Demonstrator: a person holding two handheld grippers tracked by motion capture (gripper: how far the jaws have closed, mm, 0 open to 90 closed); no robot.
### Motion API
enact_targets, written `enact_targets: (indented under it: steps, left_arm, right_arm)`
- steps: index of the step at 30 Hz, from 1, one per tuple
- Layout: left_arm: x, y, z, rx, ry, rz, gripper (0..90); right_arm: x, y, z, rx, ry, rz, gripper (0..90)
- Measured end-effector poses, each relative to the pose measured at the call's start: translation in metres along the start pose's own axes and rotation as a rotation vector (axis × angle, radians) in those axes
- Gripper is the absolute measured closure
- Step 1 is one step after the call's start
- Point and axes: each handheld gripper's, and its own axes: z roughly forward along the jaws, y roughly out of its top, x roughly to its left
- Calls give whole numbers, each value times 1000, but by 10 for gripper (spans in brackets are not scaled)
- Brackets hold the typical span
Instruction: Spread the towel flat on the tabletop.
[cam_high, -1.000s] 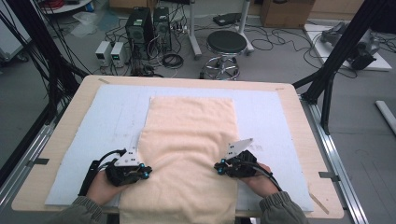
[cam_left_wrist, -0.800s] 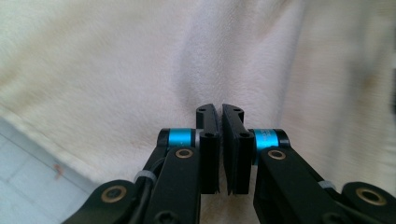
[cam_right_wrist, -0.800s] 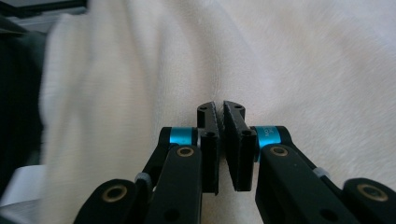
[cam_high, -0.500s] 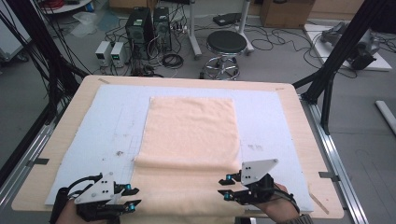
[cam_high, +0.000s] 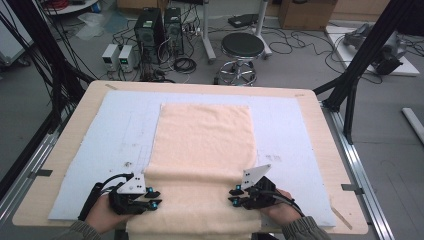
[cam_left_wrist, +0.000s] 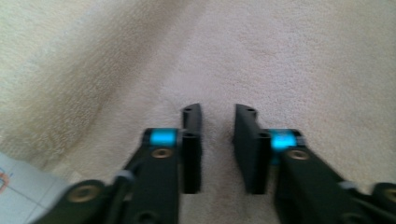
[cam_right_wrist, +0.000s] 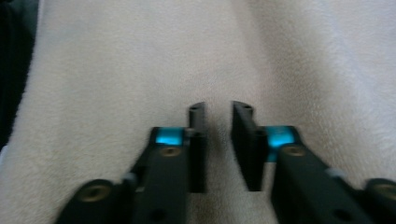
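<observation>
Cream towel lies flat on the blue mat in the middle of the bench. Its near end hangs over the front edge, and a low fold ridge runs across it near the person.

Left hand-held gripper sits at the towel's near left edge, right hand-held gripper at the near right edge, both low over the cloth. Both have just been closing. In the left gripper view and the right gripper view the jaws stand almost together with a narrow gap, and no cloth is visibly caught between them, only terry pile beyond.

Handling, as a guess:
- The towel is soft, limp and light. It will sag and drape, with no stiffness to push against.
- The fuzzy pile grips well, so slip risk is low.
- It is not fragile.
- A one-sided pull will skew it, and dragging bunches it on the mat.

Best hold is the two near corners or side edges at matching points, pinching a full layer at the hem and lifting evenly.
</observation>
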Motion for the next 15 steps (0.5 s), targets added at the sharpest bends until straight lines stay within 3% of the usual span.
enact_targets:
  steps: [4, 6, 8, 10, 12, 15]
  left_arm:
    - [-12, -3, -7, 28, -35, 20, 857]
    - [-19, -6, -13, 27, -58, 25, 855]
    - [-20, -5, -20, 0, -59, 22, 827]
    - [-16, -2, -25, -31, -28, 0, 715]
    - [-7, 3, -27, -59, 17, -20, 674]
    - [12, 9, -22, -80, 123, -52, 623]
  right_arm:
    - [7, 3, -1, 7, 43, -26, 856]
    - [13, 5, -5, -4, 57, -46, 817]
    - [14, 6, -14, -41, 72, -30, 757]
    - [10, 9, -23, -74, 22, -26, 694]
    - [1, 12, -30, -85, -41, -13, 658]
    - [-19, 13, -34, -86, -162, 19, 621]
